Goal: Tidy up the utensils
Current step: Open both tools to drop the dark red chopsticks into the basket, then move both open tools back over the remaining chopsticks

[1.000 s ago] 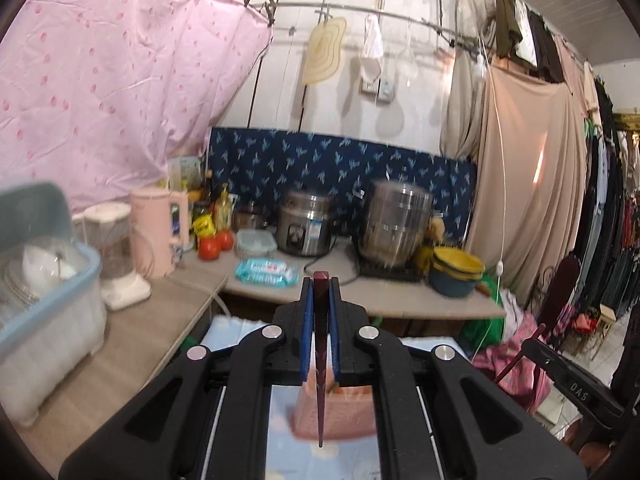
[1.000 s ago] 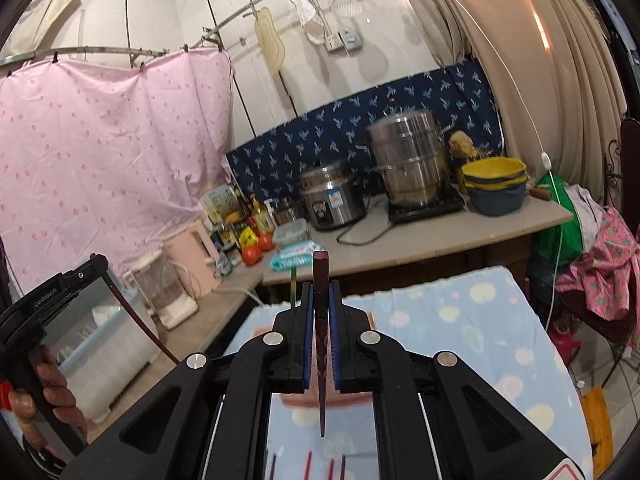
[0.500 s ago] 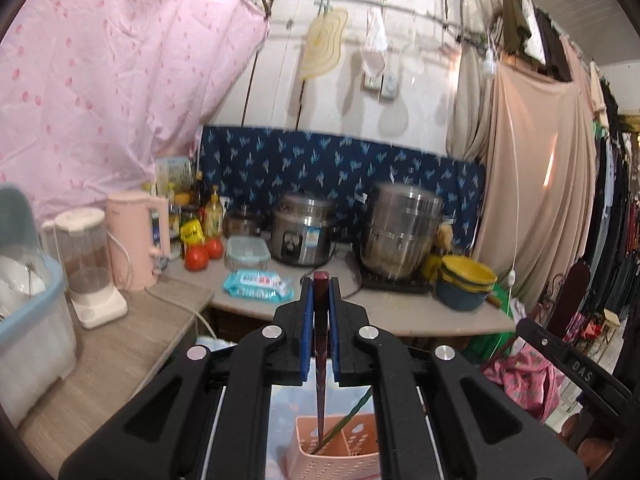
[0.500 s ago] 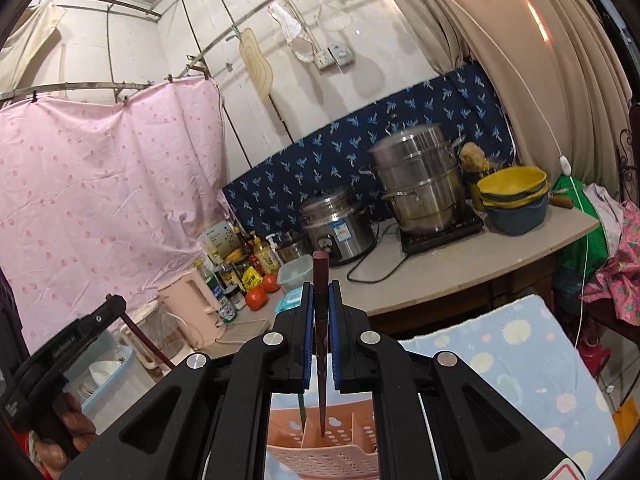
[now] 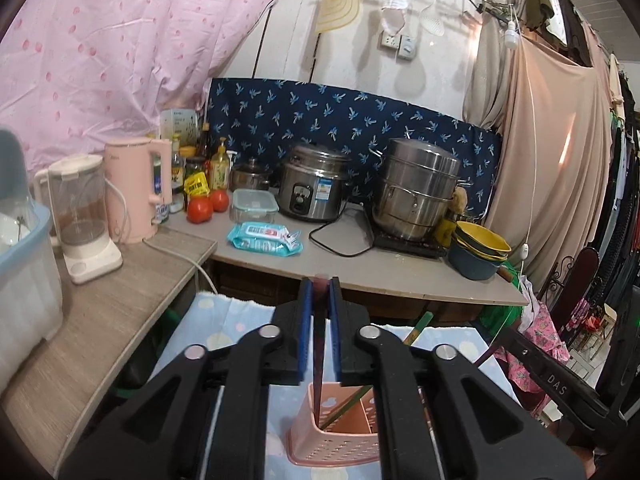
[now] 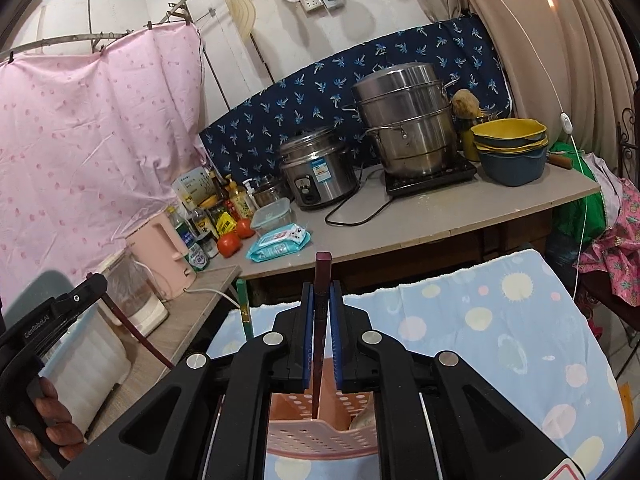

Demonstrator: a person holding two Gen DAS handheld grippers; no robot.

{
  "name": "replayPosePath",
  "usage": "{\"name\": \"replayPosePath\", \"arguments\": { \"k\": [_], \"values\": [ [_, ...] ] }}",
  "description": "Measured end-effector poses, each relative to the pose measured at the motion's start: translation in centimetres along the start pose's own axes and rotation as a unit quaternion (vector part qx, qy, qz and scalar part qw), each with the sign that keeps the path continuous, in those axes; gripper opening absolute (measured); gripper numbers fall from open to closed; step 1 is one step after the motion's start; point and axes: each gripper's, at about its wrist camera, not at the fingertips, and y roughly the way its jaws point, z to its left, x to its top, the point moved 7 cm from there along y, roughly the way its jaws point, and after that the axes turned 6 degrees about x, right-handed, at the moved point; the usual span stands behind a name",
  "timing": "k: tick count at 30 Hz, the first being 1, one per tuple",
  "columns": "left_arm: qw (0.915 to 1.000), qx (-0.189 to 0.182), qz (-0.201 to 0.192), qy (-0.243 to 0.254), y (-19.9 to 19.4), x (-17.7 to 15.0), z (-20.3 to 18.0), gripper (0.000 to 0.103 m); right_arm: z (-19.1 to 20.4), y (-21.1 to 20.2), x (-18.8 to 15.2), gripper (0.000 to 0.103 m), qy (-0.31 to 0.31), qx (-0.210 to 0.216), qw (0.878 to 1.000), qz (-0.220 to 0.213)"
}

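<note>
A pink perforated utensil basket (image 5: 340,436) stands on the blue patterned cloth; it also shows in the right wrist view (image 6: 320,436). My left gripper (image 5: 320,292) is shut on a dark red chopstick (image 5: 318,360) whose tip points down into the basket. My right gripper (image 6: 321,296) is shut on another dark red chopstick (image 6: 320,320), its lower end inside the basket. A green chopstick (image 5: 416,326) leans in the basket; it also shows in the right wrist view (image 6: 243,304). The left gripper's body (image 6: 44,332) appears at the right view's left edge.
The cloth-covered table (image 6: 500,328) lies below. Behind it a counter (image 5: 380,268) carries a rice cooker (image 5: 314,188), steamer pot (image 5: 416,192), stacked bowls (image 5: 478,254), wipes (image 5: 264,238), tomatoes and bottles. A side counter (image 5: 100,320) holds a blender, pink kettle and blue dish bin.
Both grippers tilted up and lowered their chopsticks toward the basket; the basket has come into view below the fingers and both chopstick tips now reach into it.
</note>
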Motion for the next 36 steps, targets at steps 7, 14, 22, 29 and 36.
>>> {"name": "replayPosePath", "arguments": {
  "k": [7, 14, 22, 29, 36],
  "values": [
    [0.9998, 0.019, -0.004, 0.002, -1.1, -0.8, 0.6, 0.056, 0.1, -1.1, -0.3, 0.032, -0.008, -0.01, 1.0, -0.014],
    [0.9998, 0.019, 0.009, 0.004, -2.7, -2.4, 0.9, 0.056, 0.6, -3.2, -1.7, 0.032, -0.014, -0.007, 1.0, -0.008],
    [0.999, 0.027, 0.031, 0.018, -6.0, -6.5, 1.6, 0.056, 1.3, -6.7, -6.0, 0.033, -0.03, -0.008, 0.999, 0.018],
    [0.9966, 0.038, 0.071, 0.018, -8.8, -12.5, 3.0, 0.056, 0.7, -10.3, -12.5, 0.033, -0.038, -0.023, 0.997, 0.059],
    [0.9895, 0.05, 0.132, 0.03, -11.5, -20.3, 4.3, 0.056, -0.6, -14.1, -19.5, 0.033, -0.056, -0.066, 0.991, 0.104]
  ]
}}
